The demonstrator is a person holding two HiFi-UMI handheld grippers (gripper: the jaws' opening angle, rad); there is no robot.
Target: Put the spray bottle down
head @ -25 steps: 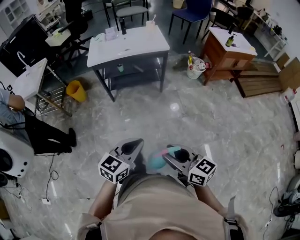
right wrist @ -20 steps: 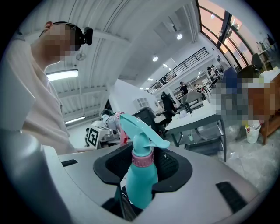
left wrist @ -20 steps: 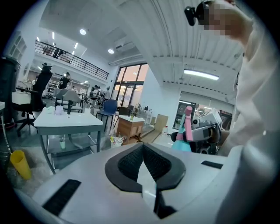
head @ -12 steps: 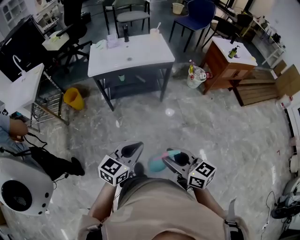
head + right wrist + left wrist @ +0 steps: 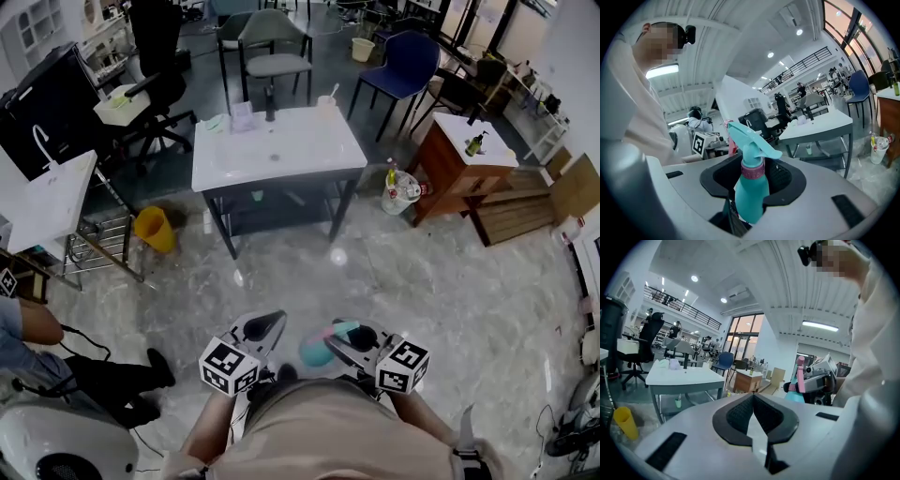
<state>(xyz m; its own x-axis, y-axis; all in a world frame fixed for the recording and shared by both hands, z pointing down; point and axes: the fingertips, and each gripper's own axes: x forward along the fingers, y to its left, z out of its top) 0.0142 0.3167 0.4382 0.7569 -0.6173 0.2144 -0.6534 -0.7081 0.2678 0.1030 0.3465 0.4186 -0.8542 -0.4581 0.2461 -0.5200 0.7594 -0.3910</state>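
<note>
The right hand-held gripper clamped the smooth teal plastic spray bottle by its rounded body; the left hand-held gripper was closed, empty

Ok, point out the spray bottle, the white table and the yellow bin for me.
spray bottle (image 5: 751,194), right gripper view, on its teal body below the pink collar.
white table (image 5: 291,155), head view, on a bare part of its top.
yellow bin (image 5: 155,231), head view, on its side wall.

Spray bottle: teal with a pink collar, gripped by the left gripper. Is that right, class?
No. The spray bottle is teal with a pink collar, but the right gripper grips it, not the left gripper, as the right gripper view shows.
</note>
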